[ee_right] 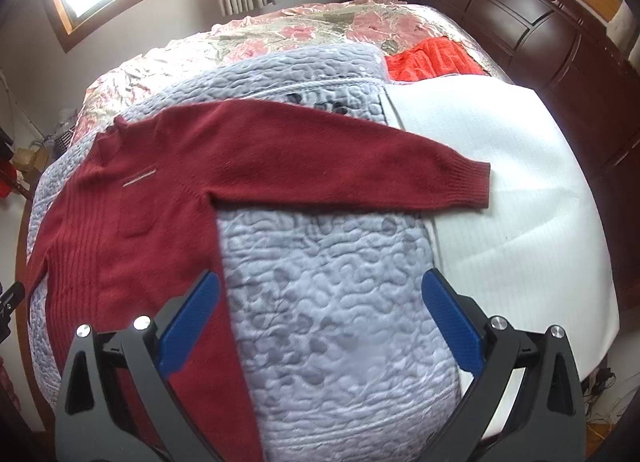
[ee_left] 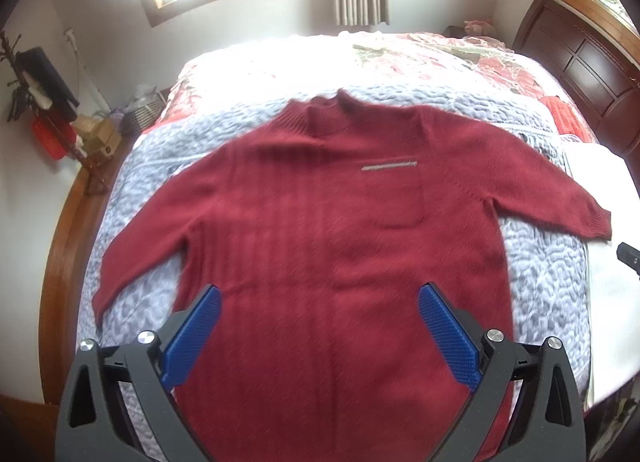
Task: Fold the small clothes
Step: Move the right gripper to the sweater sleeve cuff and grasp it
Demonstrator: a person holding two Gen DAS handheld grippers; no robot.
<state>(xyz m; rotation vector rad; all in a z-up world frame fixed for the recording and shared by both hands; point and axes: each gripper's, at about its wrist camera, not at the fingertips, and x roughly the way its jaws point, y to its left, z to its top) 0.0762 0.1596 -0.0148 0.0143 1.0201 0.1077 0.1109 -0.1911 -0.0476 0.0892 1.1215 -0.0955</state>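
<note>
A dark red knit sweater (ee_left: 328,221) lies flat and face up on a grey quilted blanket (ee_left: 536,262), both sleeves spread outward, a chest pocket with a pale strip on it. My left gripper (ee_left: 320,298) hovers open above the sweater's lower body, nothing between its blue pads. In the right wrist view the sweater (ee_right: 160,189) fills the left side, and its right sleeve (ee_right: 360,165) reaches across to a cuff lying on a white sheet (ee_right: 500,189). My right gripper (ee_right: 320,290) is open over the bare blanket (ee_right: 320,302), its left finger (ee_right: 188,322) above the sweater's side edge.
The bed carries a floral cover (ee_right: 280,37) at the far end and an orange-red cloth (ee_right: 436,59) near the dark wooden headboard (ee_right: 540,41). A wooden bed frame (ee_left: 60,262) curves along the left, with clutter and boxes (ee_left: 96,137) on the floor beyond. Windows lie behind.
</note>
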